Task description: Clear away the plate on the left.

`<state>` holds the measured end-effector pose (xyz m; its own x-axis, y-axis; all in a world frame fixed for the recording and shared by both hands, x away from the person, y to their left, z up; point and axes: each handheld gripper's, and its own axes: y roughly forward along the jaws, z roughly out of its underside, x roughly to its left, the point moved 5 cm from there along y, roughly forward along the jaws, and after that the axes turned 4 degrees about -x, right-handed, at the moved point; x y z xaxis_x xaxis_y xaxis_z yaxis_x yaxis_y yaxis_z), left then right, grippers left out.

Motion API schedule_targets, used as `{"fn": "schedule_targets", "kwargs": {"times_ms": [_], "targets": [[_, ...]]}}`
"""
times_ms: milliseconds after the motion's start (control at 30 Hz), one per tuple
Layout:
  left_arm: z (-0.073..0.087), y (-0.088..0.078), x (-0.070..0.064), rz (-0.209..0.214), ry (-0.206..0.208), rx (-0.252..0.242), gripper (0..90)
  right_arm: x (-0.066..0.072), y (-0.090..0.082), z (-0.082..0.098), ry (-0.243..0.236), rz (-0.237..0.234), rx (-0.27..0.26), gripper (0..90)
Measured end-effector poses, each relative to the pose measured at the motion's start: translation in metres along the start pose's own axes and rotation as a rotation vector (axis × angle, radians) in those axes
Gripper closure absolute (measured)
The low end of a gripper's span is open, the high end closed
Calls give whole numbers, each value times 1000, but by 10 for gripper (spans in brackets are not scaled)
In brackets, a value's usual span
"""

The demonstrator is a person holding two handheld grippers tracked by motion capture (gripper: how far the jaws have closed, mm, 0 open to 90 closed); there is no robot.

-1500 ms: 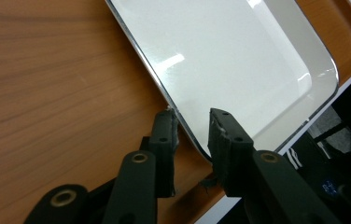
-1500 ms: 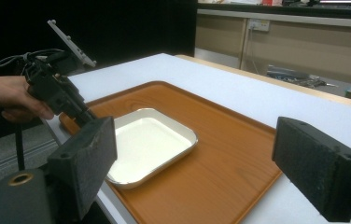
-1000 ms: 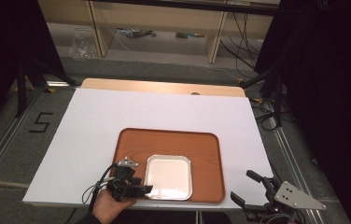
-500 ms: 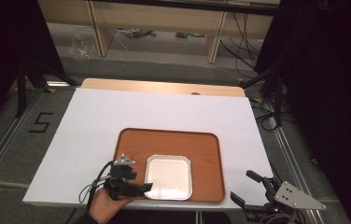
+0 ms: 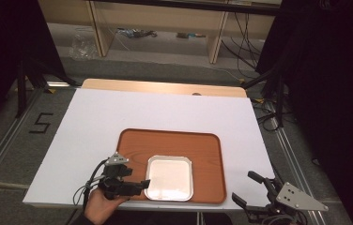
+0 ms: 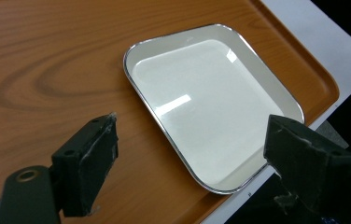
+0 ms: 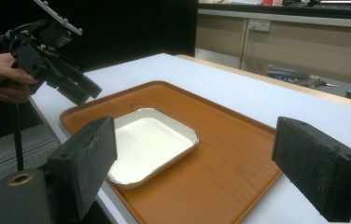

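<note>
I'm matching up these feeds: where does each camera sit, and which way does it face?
High view: above the person's side, facing forward and down on the table; left gripper, hand, right gripper.
Left gripper view: on that gripper, facing down at the white dish.
Right gripper view: low, facing across the tray.
All share the dish.

Glossy white enamel dish [image 6: 211, 107] with a metal rim; smooth wood-grain tray [image 6: 47, 60]; matt white tabletop [image 5: 165, 110]; rough black jaw pads [image 7: 318, 168]

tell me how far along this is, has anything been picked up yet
Nothing is picked up. Done: the white dish sits on the wooden tray. In hand: the open left gripper hovers at the dish's edge. Left: gripping it; the right gripper waits open off the table corner.
</note>
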<state>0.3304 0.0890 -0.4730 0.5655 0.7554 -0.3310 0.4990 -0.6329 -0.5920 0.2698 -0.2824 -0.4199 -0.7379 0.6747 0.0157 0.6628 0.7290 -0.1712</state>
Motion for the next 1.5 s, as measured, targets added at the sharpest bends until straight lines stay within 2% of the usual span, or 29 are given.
{"fn": "schedule_targets", "kwargs": {"times_ms": [67,100,167,233,267,400,467,600,633,667,700,800,833,867,933,1167,1267,1300,1367,1400,1467,1500], "targets": [[-1,-3,1,-3,4,-18,163,0,0,0,1,1,-3,149],[-2,-4,1,-10,-16,-39,163,0,0,0,0,-2,2,149],[-2,-7,2,-14,-18,-52,162,0,0,0,-1,-1,3,149],[-2,-10,4,-20,-12,-47,163,0,0,0,-1,-1,2,149],[-3,-10,4,-16,-24,-70,163,0,0,0,-1,-1,3,149],[-3,-14,5,-17,-8,-86,163,0,0,0,-1,-2,4,149],[-4,-18,6,-19,15,-87,163,0,0,0,0,1,2,149],[-5,-23,6,-10,19,-122,165,0,0,0,-1,-3,5,149],[-6,-26,5,-3,37,-138,165,0,0,0,0,-3,5,149],[-6,-26,5,-3,37,-138,165,0,0,0,-2,-4,5,149],[-6,-27,5,-8,47,-145,165,1,1,0,2,-20,11,149],[-5,-33,5,-18,50,-164,165,1,1,0,2,-21,12,149],[-5,-37,6,-26,61,-173,165,1,1,0,4,2,-5,149],[-5,-37,6,-26,61,-173,165,1,1,0,4,2,-5,149],[-3,-45,9,-31,62,-198,166,1,0,0,-2,-19,14,149],[4,-61,16,-60,51,-206,167,2,0,0,-4,-14,15,149],[5,-65,17,-66,52,-209,168,2,0,0,12,8,6,149],[7,-67,16,-72,47,-212,167,1,0,0,-4,19,-5,149],[8,-68,15,-74,43,-214,166,2,0,1,2,-9,22,149],[9,-70,14,-78,55,-213,166,2,0,0,-3,-12,19,149],[10,-71,12,-85,53,-216,166,2,0,1,-4,-15,19,149],[11,-73,12,-77,70,-213,166,2,0,0,-3,-12,18,149]]}}
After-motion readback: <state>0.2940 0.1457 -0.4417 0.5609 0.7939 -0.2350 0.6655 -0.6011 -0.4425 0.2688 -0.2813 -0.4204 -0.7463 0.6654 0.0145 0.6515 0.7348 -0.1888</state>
